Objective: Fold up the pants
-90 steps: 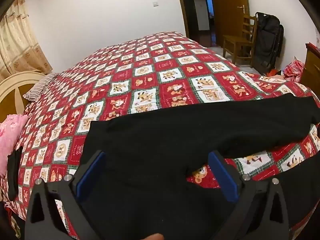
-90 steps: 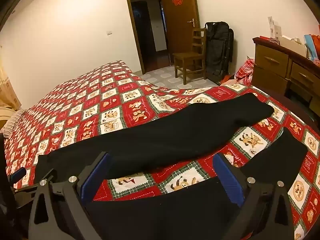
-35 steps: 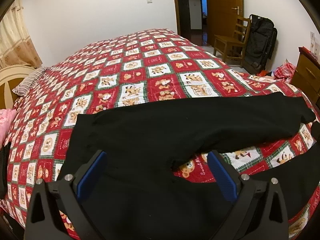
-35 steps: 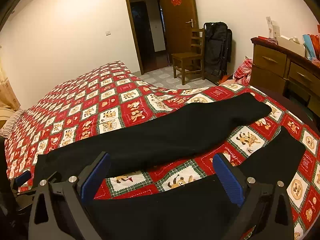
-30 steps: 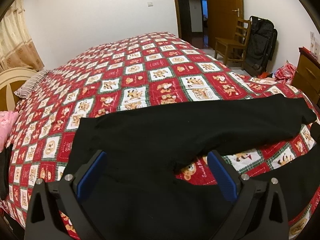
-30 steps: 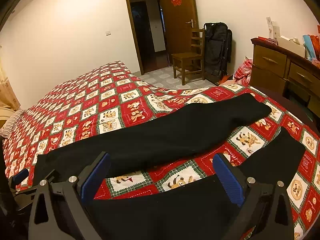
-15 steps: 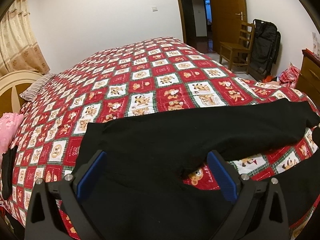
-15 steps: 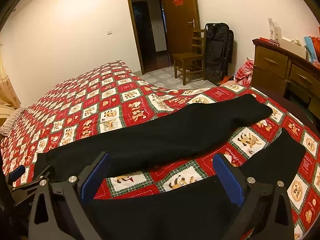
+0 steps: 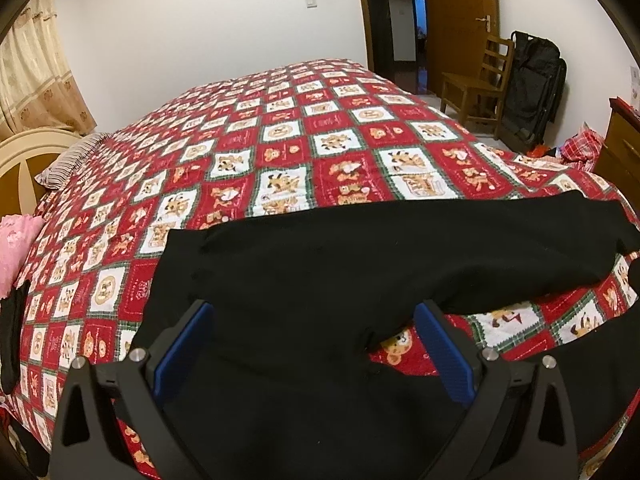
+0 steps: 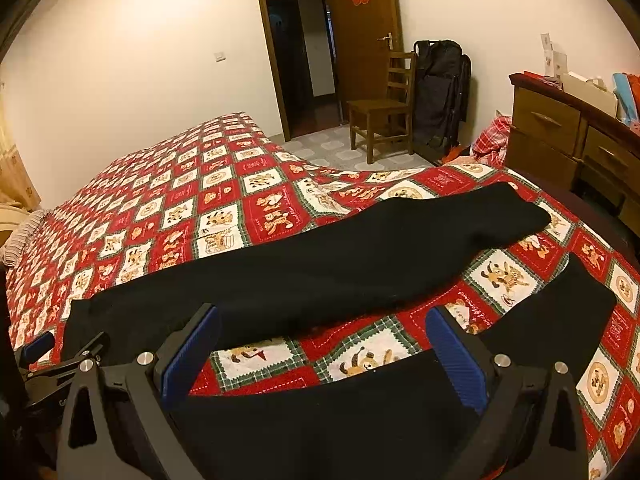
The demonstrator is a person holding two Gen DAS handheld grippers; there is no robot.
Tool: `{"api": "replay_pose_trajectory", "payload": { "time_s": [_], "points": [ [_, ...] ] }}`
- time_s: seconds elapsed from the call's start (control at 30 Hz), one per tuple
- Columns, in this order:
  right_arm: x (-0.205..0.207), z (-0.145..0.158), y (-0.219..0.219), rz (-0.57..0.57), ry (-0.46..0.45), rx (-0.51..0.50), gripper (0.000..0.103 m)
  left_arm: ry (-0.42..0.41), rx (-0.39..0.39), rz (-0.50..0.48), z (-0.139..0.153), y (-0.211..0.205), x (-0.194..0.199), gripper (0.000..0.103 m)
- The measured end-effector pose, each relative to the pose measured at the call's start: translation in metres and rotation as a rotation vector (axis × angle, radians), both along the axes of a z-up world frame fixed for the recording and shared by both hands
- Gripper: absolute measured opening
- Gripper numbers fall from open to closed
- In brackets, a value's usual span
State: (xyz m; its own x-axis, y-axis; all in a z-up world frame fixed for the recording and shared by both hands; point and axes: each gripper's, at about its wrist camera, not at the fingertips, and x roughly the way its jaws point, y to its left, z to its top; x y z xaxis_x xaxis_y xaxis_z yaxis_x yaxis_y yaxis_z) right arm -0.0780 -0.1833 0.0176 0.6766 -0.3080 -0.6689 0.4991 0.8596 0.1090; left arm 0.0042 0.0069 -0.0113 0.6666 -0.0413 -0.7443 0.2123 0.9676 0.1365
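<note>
Black pants (image 9: 320, 272) lie spread flat on the red patterned bedspread (image 9: 304, 152), waist to the left, legs splayed to the right. My left gripper (image 9: 316, 344) is open and empty, hovering over the waist and crotch area. In the right wrist view the far leg (image 10: 340, 256) runs across the bed and the near leg (image 10: 552, 320) ends at the right. My right gripper (image 10: 320, 348) is open and empty above the near leg. The left gripper also shows at the left edge of the right wrist view (image 10: 52, 356).
A wooden chair (image 10: 380, 108) and a black bag (image 10: 440, 88) stand by the door. A wooden dresser (image 10: 576, 136) is on the right of the bed. A pink cloth (image 9: 16, 248) and a headboard (image 9: 28, 160) are at the left.
The left gripper's view has shifted and risen slightly over the waist; the pants have not moved. The right gripper has held nearly still. Both stay open.
</note>
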Motion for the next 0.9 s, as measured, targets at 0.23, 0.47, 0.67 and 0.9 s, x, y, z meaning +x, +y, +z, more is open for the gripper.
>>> {"api": "replay_pose_trajectory", "payload": {
  "time_s": [0.23, 0.47, 0.67, 0.9],
  "points": [
    [0.006, -0.006, 0.000, 0.022, 0.018, 0.005, 0.102, 0.044, -0.007, 0.013, -0.009, 0.005, 0.009, 0.102],
    [0.022, -0.011, -0.003, 0.060, 0.042, 0.001, 0.102, 0.073, -0.003, 0.033, -0.018, 0.013, 0.022, 0.102],
    [0.039, -0.016, -0.002, 0.117, 0.055, -0.004, 0.102, 0.118, 0.011, 0.037, -0.030, 0.019, 0.036, 0.102],
    [0.081, -0.034, -0.007, 0.288, 0.133, 0.066, 0.102, 0.154, 0.024, 0.037, -0.041, 0.032, 0.053, 0.102]
  ]
}}
